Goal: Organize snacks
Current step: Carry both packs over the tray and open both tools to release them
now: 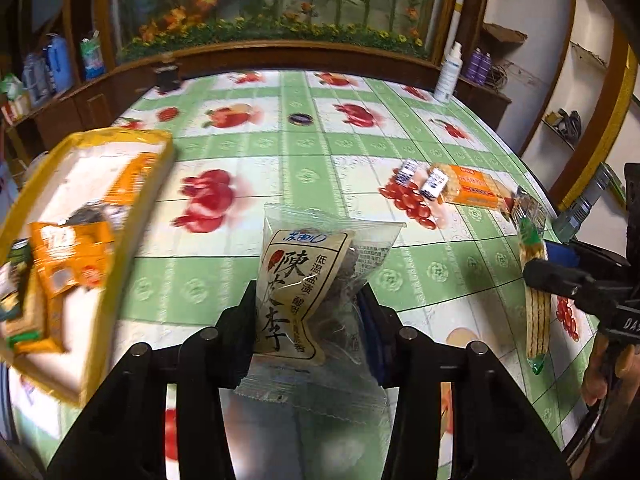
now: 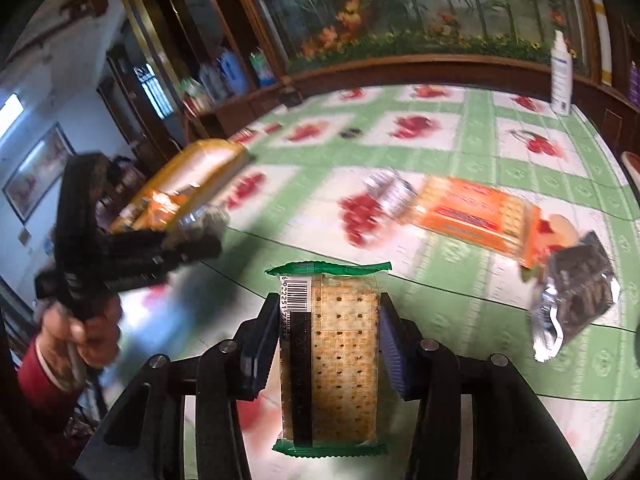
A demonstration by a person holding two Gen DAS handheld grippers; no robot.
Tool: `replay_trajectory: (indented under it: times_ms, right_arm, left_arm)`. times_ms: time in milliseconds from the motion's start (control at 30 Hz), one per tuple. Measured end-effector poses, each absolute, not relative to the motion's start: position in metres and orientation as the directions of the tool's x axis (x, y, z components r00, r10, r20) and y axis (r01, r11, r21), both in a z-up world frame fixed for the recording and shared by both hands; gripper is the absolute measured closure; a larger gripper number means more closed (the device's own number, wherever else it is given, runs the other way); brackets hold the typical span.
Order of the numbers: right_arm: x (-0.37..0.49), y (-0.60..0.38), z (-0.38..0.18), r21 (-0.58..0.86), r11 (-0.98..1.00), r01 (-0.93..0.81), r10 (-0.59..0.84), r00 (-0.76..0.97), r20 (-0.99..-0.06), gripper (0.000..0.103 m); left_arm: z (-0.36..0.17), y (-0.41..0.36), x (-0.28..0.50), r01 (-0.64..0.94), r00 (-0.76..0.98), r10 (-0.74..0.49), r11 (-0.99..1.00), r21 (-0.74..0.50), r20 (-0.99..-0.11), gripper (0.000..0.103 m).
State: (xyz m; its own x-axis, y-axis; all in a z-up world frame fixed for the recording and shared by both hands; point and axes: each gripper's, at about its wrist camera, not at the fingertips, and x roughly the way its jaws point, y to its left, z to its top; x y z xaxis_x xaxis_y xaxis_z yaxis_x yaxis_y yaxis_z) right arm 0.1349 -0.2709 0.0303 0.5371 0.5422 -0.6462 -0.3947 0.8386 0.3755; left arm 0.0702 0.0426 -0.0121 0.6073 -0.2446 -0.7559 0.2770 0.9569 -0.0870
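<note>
My left gripper (image 1: 308, 300) is shut on a clear plum snack packet (image 1: 304, 280) with Chinese print, held above the table. My right gripper (image 2: 328, 312) is shut on a green-ended cracker pack (image 2: 332, 352); it also shows in the left wrist view (image 1: 534, 276). A yellow-rimmed box (image 1: 120, 240) at the left holds orange snack packets (image 1: 68, 256); it also shows in the right wrist view (image 2: 200, 176). On the table lie an orange cracker pack (image 2: 472, 212), two small blue-and-white packets (image 1: 420, 178) and a dark foil packet (image 2: 576, 292).
The table (image 1: 320, 152) has a green-and-white fruit-print cloth. A white bottle (image 1: 448, 76) stands at the far right edge. A small dark round object (image 1: 300, 119) lies mid-table. Wooden cabinets and shelves ring the table.
</note>
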Motion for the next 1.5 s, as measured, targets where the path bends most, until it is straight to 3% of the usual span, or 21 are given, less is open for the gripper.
replay_trajectory:
  times_ms: [200,433,1200,1500]
  right_arm:
    - [0.134,-0.23,0.051,0.45,0.765,-0.461,0.644,0.524,-0.558,0.056]
    - [0.143,-0.179,0.062,0.486,0.703,-0.518,0.71,0.479,-0.516,0.056]
    - [0.19,-0.069,0.065,0.503,0.614,-0.609,0.779,0.365,-0.509,0.056]
    - [0.234,-0.028,0.069,0.534,0.585,-0.611,0.806,0.364,-0.466,0.056]
  left_arm:
    - [0.005,0.081,0.049,0.15,0.689,-0.102,0.989,0.004,-0.718,0.06]
    - [0.02,0.123,0.043,0.04,0.731,-0.006,0.999,0.034,-0.683,0.059]
    - [0.02,0.203,0.061,-0.112,0.727,0.078,0.994,-0.005,-0.682,0.059]
    - [0.024,0.224,0.095,-0.127,0.719,0.058,0.991,-0.049,-0.692,0.059]
